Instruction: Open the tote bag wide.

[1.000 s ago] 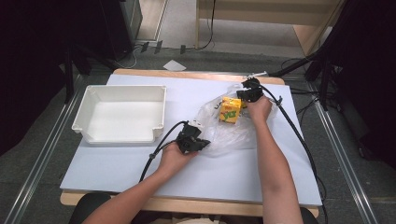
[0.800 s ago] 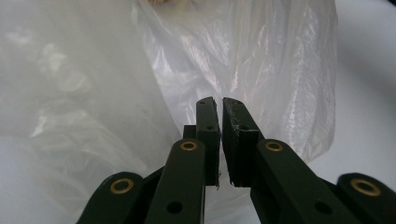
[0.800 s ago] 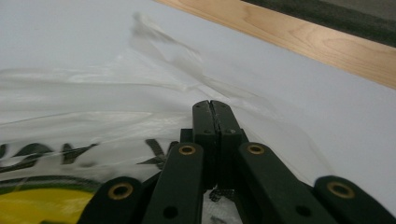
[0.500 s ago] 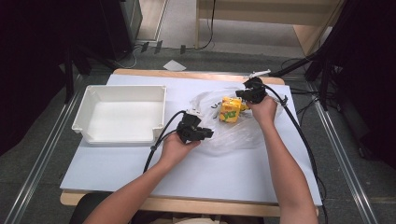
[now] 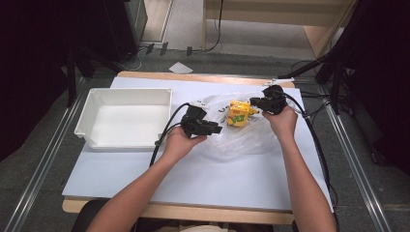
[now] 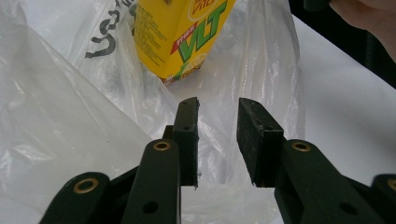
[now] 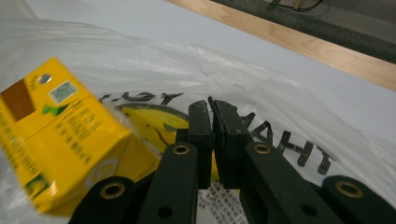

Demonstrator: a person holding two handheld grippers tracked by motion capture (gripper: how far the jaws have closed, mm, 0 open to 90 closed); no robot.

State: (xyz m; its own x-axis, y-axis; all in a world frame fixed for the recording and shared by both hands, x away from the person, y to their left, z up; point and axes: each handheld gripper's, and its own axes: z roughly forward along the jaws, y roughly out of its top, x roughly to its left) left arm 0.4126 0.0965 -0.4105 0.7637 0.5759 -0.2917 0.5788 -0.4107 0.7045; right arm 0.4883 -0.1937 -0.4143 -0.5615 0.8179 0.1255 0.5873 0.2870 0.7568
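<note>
White tray (image 5: 126,118) far left on surface (image 5: 193,179). Left tool (image 6: 215,122) jaws just been opening, narrow gap, nothing between, over clear plastic bag (image 5: 241,140). Yellow carton (image 5: 238,113) inside bag, mid-surface. Right tool (image 7: 211,109) pinched tight on bag film.

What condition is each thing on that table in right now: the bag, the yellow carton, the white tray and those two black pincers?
plastic bag: crumpled, lying on the table, one edge pinched.
yellow carton: tilted among the bag's folds, sealed as far as shows.
white tray: upright, nothing in it.
left gripper: jaws apart, have just been opening, nothing pressed between them.
right gripper: jaws nearly together, pinching the bag's film.
</note>
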